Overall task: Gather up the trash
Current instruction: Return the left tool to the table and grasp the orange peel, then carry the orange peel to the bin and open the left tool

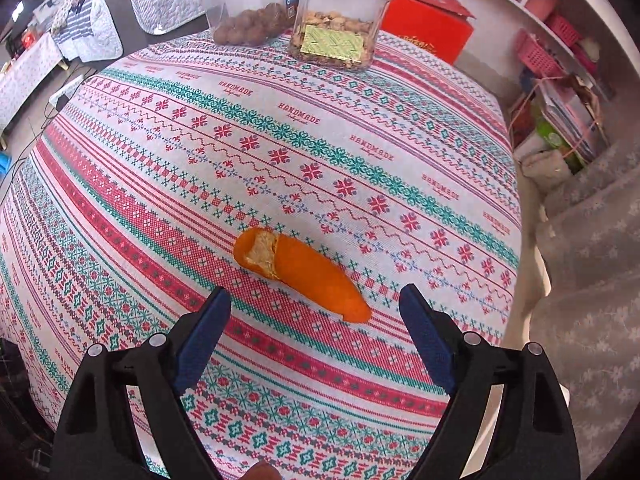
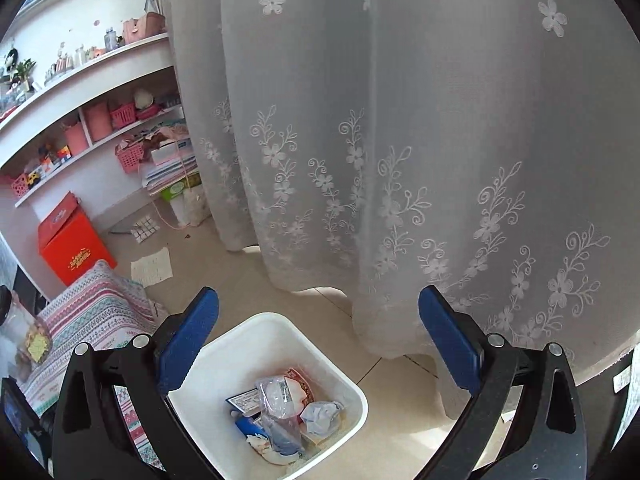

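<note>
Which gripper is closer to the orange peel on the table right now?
Left. The left gripper hovers open just over the peel; the right gripper is open above the bin beside the table.

1. Left gripper (image 1: 315, 295): matte black plastic frame with triangular cut-outs, two blue textured finger pads (image 1: 202, 340), four round silver pivot screws.
2. Right gripper (image 2: 319, 298): identical build, black frame, blue pads (image 2: 188, 340), silver screws.
</note>
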A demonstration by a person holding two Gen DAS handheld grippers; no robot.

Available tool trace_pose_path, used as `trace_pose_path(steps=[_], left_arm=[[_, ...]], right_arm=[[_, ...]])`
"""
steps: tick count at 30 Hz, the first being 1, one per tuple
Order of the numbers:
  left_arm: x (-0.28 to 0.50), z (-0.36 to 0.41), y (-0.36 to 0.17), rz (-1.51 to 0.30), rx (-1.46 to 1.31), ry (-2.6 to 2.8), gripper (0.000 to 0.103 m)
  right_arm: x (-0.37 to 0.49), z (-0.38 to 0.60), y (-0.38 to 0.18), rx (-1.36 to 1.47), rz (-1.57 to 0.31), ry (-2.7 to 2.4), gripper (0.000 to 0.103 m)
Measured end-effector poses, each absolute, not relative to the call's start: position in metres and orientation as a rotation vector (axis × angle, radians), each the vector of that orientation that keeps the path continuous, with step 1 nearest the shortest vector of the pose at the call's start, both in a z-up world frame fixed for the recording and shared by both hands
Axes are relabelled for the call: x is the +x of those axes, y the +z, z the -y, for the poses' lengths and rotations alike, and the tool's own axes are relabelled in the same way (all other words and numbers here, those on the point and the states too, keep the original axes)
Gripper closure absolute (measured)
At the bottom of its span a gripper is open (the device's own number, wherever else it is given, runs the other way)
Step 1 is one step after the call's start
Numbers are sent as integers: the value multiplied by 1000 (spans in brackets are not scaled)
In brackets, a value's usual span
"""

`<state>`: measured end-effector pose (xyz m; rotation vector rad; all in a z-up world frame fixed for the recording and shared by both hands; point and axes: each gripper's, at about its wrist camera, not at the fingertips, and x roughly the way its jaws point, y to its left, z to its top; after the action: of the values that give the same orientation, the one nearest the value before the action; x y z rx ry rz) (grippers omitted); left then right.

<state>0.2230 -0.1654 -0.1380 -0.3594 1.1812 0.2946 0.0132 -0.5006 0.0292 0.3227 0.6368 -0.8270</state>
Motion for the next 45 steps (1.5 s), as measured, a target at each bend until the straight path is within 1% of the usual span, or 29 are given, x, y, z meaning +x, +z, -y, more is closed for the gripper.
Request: trace_pose_path(steps=[2,4,6,8,10,13,14,18,24,32,35,39,42,45], left_arm=[[231,164,-146,-1213,-362,304,23],[239,164,-158,-1267,-368,288,36],[243,163,-168,-1315,-376,268,45],[241,160,-167,-1293,-364,259,51],[240,154,-166,-1284,-348,229,66],[238,137,-164,-1271,-355,159,80],[238,131,-164,-1271,-361,135,81],[230,107,-161,-1261,-391,64,84],[209,81,-144,-1211,-374,-2,85],[190,76,-81,-1036,-281,-88,86],[180,91,-52,-956,-239,-152,86],[168,140,-6,-827,-163,-285,86],[151,182,24,-759,-140,-397,86],[137,227,46,-733,-140,-511,86]], right_arm=[[17,498,28,315,-644,-821,7],[22,495,27,308,-653,-811,7],[25,493,26,310,-659,-800,7],[28,489,25,306,-664,-790,7],[31,485,26,297,-666,-778,7],[33,479,26,289,-666,-756,7],[34,477,26,289,-666,-747,7],[40,468,27,310,-669,-692,7],[56,440,27,301,-680,-592,7],[66,407,31,236,-672,-533,7],[57,407,41,195,-627,-564,7],[36,432,53,159,-566,-688,7],[15,467,55,250,-551,-765,7],[-8,503,53,357,-534,-849,7]])
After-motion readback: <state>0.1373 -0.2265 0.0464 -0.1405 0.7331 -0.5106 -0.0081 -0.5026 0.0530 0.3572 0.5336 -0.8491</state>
